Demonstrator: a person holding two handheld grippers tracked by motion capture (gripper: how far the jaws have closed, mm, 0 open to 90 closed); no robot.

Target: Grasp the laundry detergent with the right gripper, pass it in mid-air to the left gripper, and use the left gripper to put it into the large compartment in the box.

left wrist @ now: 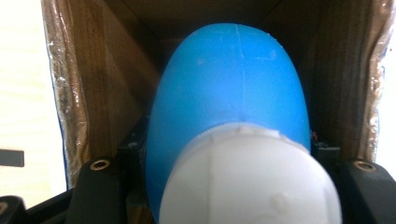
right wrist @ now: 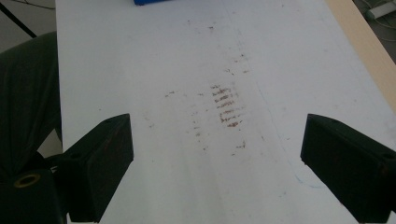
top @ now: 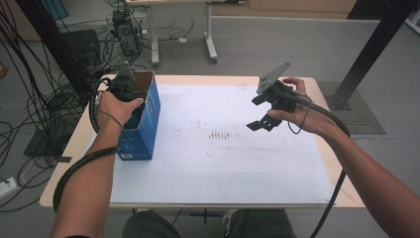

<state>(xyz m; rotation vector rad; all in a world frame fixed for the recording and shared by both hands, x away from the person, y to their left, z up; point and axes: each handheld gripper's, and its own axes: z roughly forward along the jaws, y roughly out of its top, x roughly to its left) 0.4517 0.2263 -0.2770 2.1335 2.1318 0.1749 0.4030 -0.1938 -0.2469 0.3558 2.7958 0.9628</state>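
A tall blue cardboard box (top: pixel 144 124) stands open-topped at the left edge of the white sheet (top: pixel 223 163). My left gripper (top: pixel 127 93) reaches down into it. In the left gripper view, my left gripper (left wrist: pixel 231 191) is shut on a blue bottle (left wrist: pixel 233 88) with a white cap (left wrist: pixel 247 182), inside the box's brown walls (left wrist: pixel 107 93). My right gripper (top: pixel 258 112) hovers above the right part of the sheet. Its jaws stand wide open, with nothing between them in the right gripper view (right wrist: pixel 224 163).
Brown scuff marks (top: pixel 220 135) sit mid-sheet. The wooden table (top: pixel 74 144) shows around the sheet. Cables and equipment (top: pixel 84 47) crowd the floor at the left, a black frame post (top: pixel 371 49) stands at the right, and a desk's legs (top: pixel 210 44) rise behind.
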